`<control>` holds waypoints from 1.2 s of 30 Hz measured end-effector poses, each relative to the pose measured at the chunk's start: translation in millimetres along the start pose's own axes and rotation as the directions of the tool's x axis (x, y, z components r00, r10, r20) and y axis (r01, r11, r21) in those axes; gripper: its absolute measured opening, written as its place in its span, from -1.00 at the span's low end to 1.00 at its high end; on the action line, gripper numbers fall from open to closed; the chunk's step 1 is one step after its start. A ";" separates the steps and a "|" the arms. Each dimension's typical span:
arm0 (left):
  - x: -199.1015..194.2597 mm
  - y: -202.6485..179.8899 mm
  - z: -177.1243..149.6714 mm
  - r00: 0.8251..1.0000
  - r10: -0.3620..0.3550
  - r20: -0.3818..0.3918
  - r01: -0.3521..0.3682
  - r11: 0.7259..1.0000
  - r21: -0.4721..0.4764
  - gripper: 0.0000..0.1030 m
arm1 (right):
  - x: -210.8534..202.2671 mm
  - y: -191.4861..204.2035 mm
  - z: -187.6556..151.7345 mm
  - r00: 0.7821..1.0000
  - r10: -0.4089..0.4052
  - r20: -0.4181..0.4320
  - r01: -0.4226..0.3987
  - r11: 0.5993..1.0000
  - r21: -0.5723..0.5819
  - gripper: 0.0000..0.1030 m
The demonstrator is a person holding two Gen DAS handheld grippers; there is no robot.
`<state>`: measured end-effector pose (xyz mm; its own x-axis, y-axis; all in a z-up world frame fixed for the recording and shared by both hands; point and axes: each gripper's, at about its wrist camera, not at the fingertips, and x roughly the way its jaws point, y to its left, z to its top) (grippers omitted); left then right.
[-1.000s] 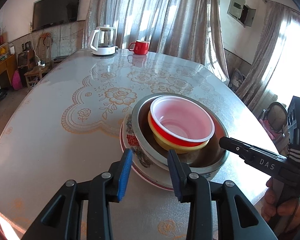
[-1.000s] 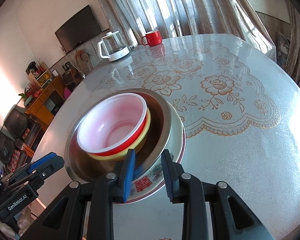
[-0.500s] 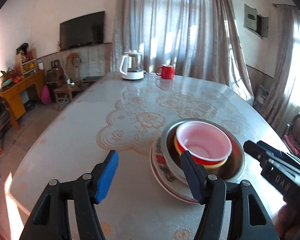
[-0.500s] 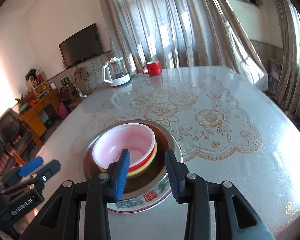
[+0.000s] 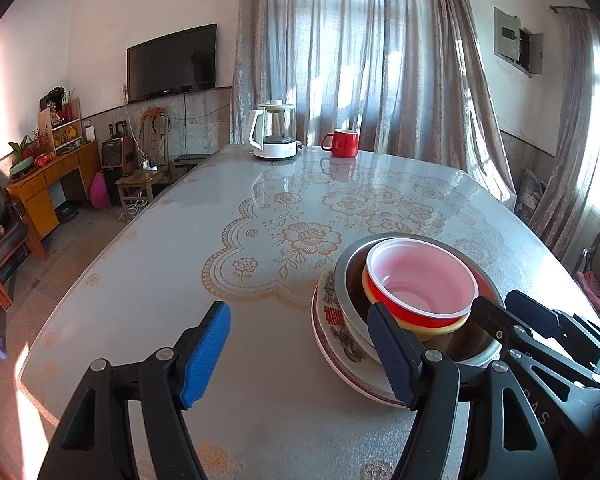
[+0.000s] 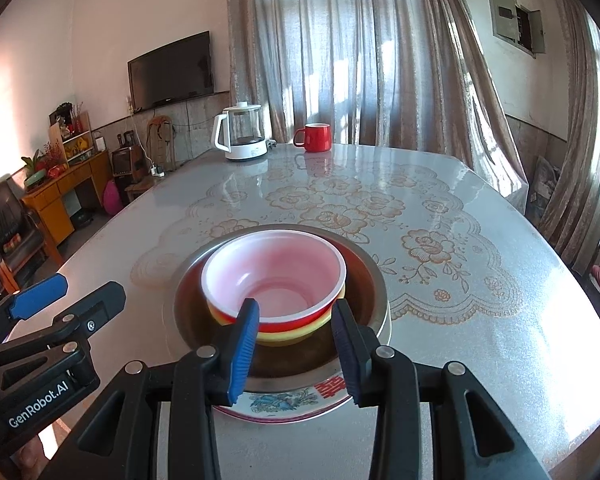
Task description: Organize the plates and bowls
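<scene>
The left gripper [image 5: 298, 354] hovers above the near part of the table [image 5: 172, 248], pointing toward the far end, with its jaws spread wide and nothing between them. Its left pad hangs over bare tabletop, while its right pad overlaps the near left edge of the stack of dishes in this view; whether it touches cannot be told. The right gripper [image 6: 296, 350] is held level just on the near side of the stack, jaws about half open and empty, the pads framing the near wall of the bowls without closing on them.

The stack sits at the near right of the table in the left wrist view and near centre in the right wrist view. A patterned plate [image 6: 284, 402] lies on the table, a steel bowl [image 6: 374, 280] rests on it, a yellow bowl [image 6: 288, 336] sits inside that, and a red bowl [image 6: 274, 272] with a pale pink inside is nested on top. Only a thin band of the yellow bowl shows under the red one. The near part of the plate is covered by the right gripper's fingers, and most of its surface is hidden under the steel bowl.

At the far end of the table stand a kettle [image 5: 274, 130] on a white base and a red mug [image 5: 342, 143], near each other. The person's hands are out of view.
</scene>
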<state>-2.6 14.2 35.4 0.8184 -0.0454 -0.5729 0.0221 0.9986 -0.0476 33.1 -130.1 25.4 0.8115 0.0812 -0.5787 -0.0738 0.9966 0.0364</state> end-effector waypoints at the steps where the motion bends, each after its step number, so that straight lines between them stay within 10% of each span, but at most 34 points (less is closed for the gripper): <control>1: 1.1 -0.6 0.1 1.000 0.002 0.001 -0.002 1.000 0.001 0.39 | 0.3 -0.2 -0.1 1.000 -0.001 0.000 0.001 1.000 0.001 -0.27; 36: 1.1 2.1 -3.1 0.999 0.038 -0.005 -0.038 0.999 0.000 0.47 | 1.3 -2.6 -0.9 1.000 0.012 0.001 -0.012 1.000 0.009 -0.27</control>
<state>-3.5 16.2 32.1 0.8154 -0.0077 -0.5788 -0.0088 0.9996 -0.0257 33.9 -132.5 23.9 0.8110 0.0927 -0.5777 -0.0782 0.9957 0.0501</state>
